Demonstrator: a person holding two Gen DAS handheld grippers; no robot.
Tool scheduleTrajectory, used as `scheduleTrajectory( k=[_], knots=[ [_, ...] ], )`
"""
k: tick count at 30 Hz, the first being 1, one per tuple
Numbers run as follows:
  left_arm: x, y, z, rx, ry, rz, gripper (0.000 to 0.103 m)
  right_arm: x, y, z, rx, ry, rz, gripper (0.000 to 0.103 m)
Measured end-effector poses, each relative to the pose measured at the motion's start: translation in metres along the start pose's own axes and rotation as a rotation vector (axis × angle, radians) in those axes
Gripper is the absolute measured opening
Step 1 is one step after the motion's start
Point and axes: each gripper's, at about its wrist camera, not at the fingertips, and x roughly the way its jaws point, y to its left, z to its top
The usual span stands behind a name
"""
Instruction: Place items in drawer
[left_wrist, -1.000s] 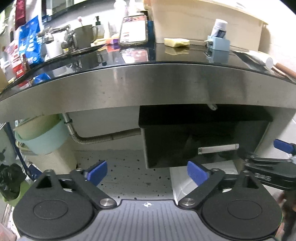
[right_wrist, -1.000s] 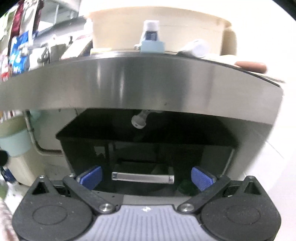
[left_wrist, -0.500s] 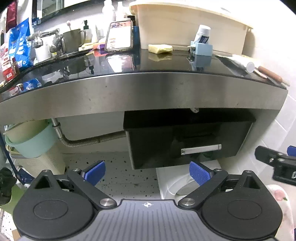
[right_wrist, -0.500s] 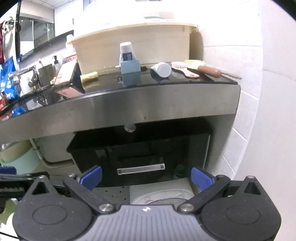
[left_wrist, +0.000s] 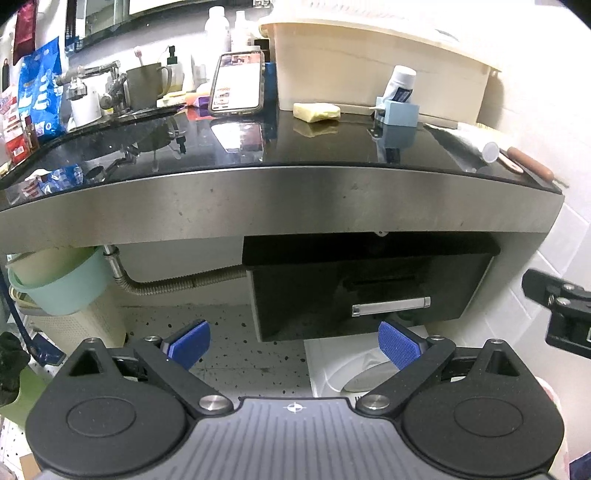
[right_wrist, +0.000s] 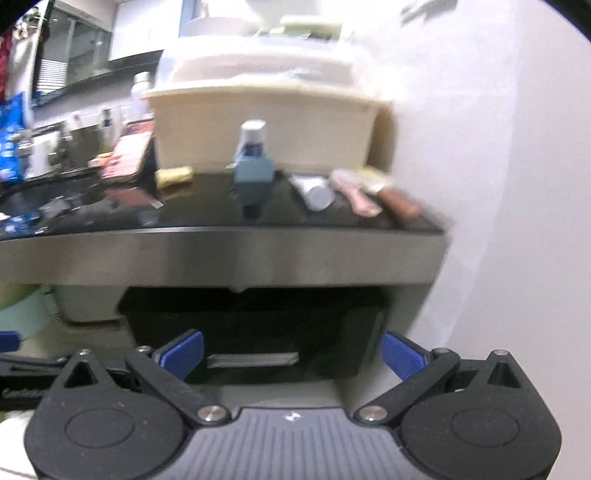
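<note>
Left gripper (left_wrist: 294, 341) sits low in its frame, fingers spread wide, nothing between the blue pads (left_wrist: 399, 347). Right gripper (right_wrist: 291, 352) same: fingers spread, holding nothing; its view is motion-blurred, so I can't read fine detail there.

Drawer (left_wrist: 365, 291) is the black box under the steel counter edge (left_wrist: 280, 199), right of centre in the left view, front closed as far as I can tell, silver handle (left_wrist: 390, 306) lower right on its face. In the right view the drawer (right_wrist: 255, 332) is centre-bottom, its handle just above the gap between the fingers.

Items I see on the black countertop (left_wrist: 207, 147): yellow soap bar (left_wrist: 316, 111) upper centre, blue holder (left_wrist: 397, 114) with a toothpaste tube (left_wrist: 400, 84) standing in it just right of the soap, white tube (left_wrist: 476, 142) lying at far right, brown-handled brush (left_wrist: 530, 168) beside it at the right end. Phone (left_wrist: 238, 83) leans upright left of the soap. Cream tub (left_wrist: 376, 70) stands behind them.

Part of the right gripper's body shows at the right edge of the left view, well apart from the drawer
</note>
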Motion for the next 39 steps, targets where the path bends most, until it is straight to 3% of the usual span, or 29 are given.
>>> scheduleTrajectory(
  k=[2, 11, 23, 39],
  knots=[
    [-0.002, -0.001, 0.001, 0.003, -0.001, 0.002, 0.099, -0.004, 0.006, 0.001, -0.004, -0.04, -0.022, 0.103],
    [-0.009, -0.001, 0.009, 0.004, -0.002, 0.018, 0.099, 0.004, 0.005, 0.014, 0.016, 0.037, 0.054, 0.103],
    [-0.013, -0.006, 0.018, 0.018, -0.013, 0.023, 0.099, 0.01, 0.011, 0.014, 0.016, 0.051, 0.109, 0.103],
    [-0.015, -0.008, 0.021, 0.03, -0.024, 0.033, 0.099, 0.012, 0.012, 0.014, 0.027, 0.056, 0.121, 0.103]
  ],
)
